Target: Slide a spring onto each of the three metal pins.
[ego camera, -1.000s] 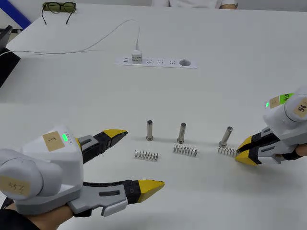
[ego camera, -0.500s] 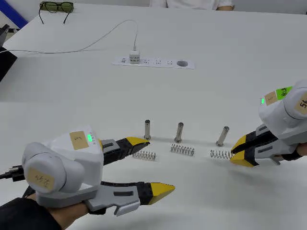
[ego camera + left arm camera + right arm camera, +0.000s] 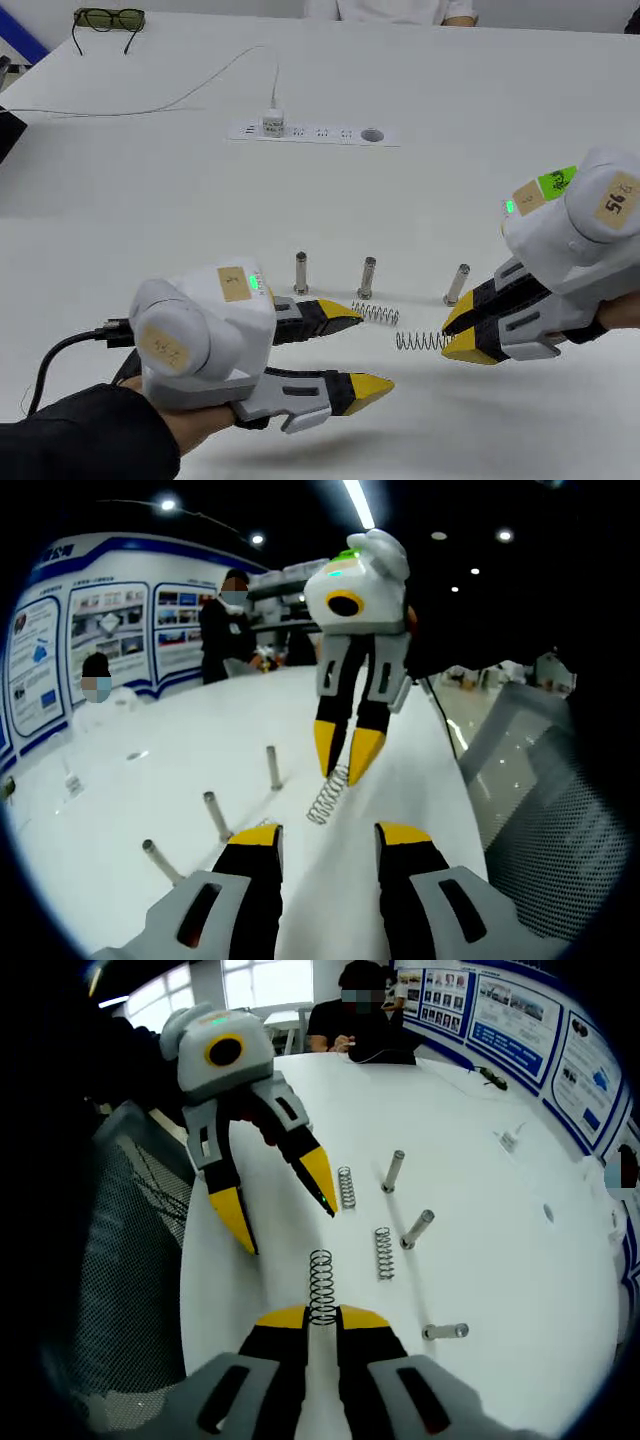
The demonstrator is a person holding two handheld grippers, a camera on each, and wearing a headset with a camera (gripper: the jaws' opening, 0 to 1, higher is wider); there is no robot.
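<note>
Near the front of the white counter (image 3: pixel 480 200), my right tool (image 3: pixel 457 335) is clamped on one end of a spring (image 3: pixel 420 341). The coil sticks out to the left toward my left tool (image 3: pixel 370 347). I cannot tell whether its free end touches the counter.

The left tool's yellow-tipped jaws stand wide apart with nothing between them. They point right, at the free end of the held coil and a little apart from it.

Just beyond the two tools, three metal pins stand upright in a row. The left pin (image 3: pixel 301 272), the middle pin (image 3: pixel 367 277) and the right pin (image 3: pixel 457 284) are all bare.

A second spring (image 3: pixel 375 314) lies flat on the counter on the near side of the middle pin, just past the tip of the left tool's far jaw. In the right gripper view, a third spring (image 3: pixel 346 1187) lies beside the left pin, close to that same jaw tip.

Farther back, a white power strip (image 3: pixel 310 133) with a plugged-in adapter lies across the counter. Its thin cable (image 3: pixel 190 95) trails off to the far left. A pair of glasses (image 3: pixel 105 18) rests at the far left corner.
</note>
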